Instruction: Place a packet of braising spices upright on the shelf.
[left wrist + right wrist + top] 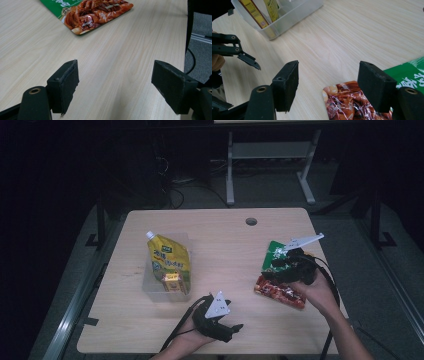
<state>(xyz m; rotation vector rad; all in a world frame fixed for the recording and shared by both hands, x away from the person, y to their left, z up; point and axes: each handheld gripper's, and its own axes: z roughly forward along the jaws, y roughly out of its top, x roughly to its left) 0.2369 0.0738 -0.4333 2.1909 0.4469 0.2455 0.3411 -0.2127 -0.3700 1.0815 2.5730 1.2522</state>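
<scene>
The right claw [328, 86] hangs just over the near end of the red-and-green food packet [280, 277], jaws spread wide and nothing between them, the packet's red corner lying flat on the desk [225, 240] just off the right-hand jaw. The left claw [234, 329] waits nearer the person than the packet, toward the desk's front edge, jaws also wide apart and gripping nothing. Well to the left of the packet sits the clear plastic bin [150, 287], with the yellow spouted pouch [169, 261] leaning inside and a small yellow box [171, 281] in front of it. Here's the risk, as I read it: that packet lies flat and glossy, so the jaws may skate over the film or pinch only a wrinkle, and a thin corner grab could let it slide free on the lift. Coming down off-centre would just shove it toward the desk edge behind it.
</scene>
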